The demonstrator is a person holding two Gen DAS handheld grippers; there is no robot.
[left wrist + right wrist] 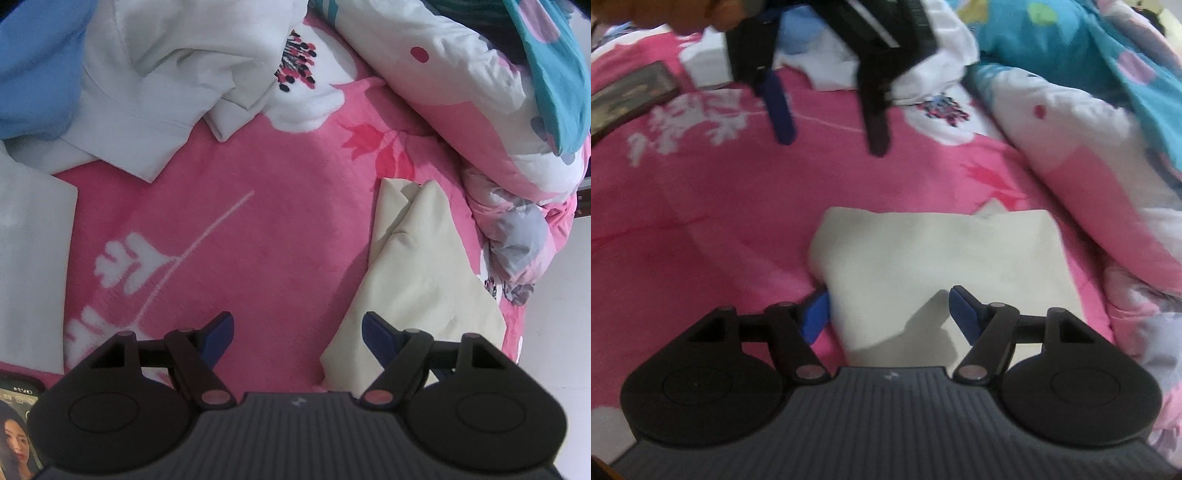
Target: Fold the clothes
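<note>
A cream cloth [942, 251], folded into a rough rectangle, lies on the pink flowered blanket [701, 221]. My right gripper [890, 306] hovers open over its near edge; the left fingertip sits just beside the cloth's left side and the right one above the fabric, neither pressing on it. In the left wrist view the same cream cloth [417, 280] lies to the right. My left gripper [299, 328] is open over bare blanket [240, 240], with its right fingertip near the cloth's edge. The right wrist view shows the left gripper [831, 140] farther back, a hand [701, 14] holding it.
A heap of white garments [147, 81] and a blue one [33, 66] lie at the far left, and a folded white piece [29, 258] nearer. A phone [14, 424] rests on the blanket's left. A bunched flowered quilt [461, 92] fills the right side.
</note>
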